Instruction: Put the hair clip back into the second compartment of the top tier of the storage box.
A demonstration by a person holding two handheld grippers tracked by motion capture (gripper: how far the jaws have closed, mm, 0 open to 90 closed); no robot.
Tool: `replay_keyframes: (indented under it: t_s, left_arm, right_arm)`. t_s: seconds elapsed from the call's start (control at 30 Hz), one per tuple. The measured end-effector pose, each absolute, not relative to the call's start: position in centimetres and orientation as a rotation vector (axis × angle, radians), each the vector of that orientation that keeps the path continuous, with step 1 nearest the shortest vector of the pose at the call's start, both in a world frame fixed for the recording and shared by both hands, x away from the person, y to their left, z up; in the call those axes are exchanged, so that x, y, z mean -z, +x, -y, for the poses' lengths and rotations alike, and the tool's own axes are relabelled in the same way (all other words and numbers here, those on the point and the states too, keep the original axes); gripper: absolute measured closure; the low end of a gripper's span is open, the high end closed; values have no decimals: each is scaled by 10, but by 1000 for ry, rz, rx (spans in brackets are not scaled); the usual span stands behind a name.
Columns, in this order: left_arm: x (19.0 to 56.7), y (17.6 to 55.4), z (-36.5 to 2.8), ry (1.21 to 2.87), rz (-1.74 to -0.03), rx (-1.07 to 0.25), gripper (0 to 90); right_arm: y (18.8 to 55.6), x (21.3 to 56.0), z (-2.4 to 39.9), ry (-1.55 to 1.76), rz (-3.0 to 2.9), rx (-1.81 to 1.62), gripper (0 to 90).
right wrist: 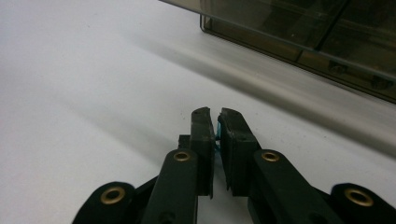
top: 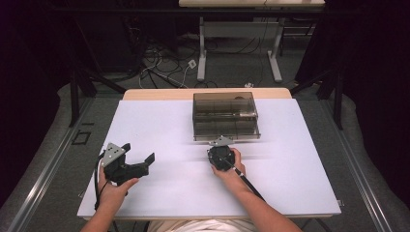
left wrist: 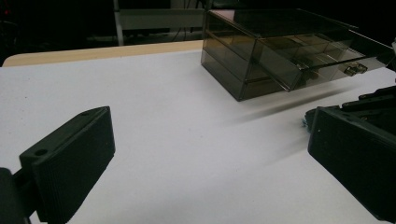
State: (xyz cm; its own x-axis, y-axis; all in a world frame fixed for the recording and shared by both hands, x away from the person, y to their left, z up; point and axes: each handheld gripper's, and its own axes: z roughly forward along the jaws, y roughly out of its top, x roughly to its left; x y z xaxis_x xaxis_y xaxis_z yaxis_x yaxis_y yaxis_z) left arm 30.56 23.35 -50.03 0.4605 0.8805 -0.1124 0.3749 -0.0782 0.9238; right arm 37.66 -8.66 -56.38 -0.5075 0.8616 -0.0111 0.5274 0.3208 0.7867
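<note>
The right gripper (right wrist: pixel 216 122) sits on the white table (top: pixel 159 121) just in front of a smoky transparent drawer box (top: pixel 224 115), which stands at the middle of the table's far edge. Its jaws are pressed nearly together, pinching a small thin blue thing (right wrist: pixel 216 138) that shows as a sliver in the narrow gap; what it is cannot be told. The box's lower drawer (left wrist: pixel 327 70) stands pulled partly out toward the person. The left gripper (top: pixel 140 155) rests near the table's near left corner, well apart from the box, its jaws spread wide with nothing between them.
</note>
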Motion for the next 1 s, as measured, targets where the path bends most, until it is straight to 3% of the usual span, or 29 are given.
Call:
replay_keyframes:
  t_s: [1.0]
  left_arm:
    - [501, 305, -233, 1673, -1099, -608, 6]
  right_arm:
    - [373, 552, 94, 1211, -2125, -1087, 899]
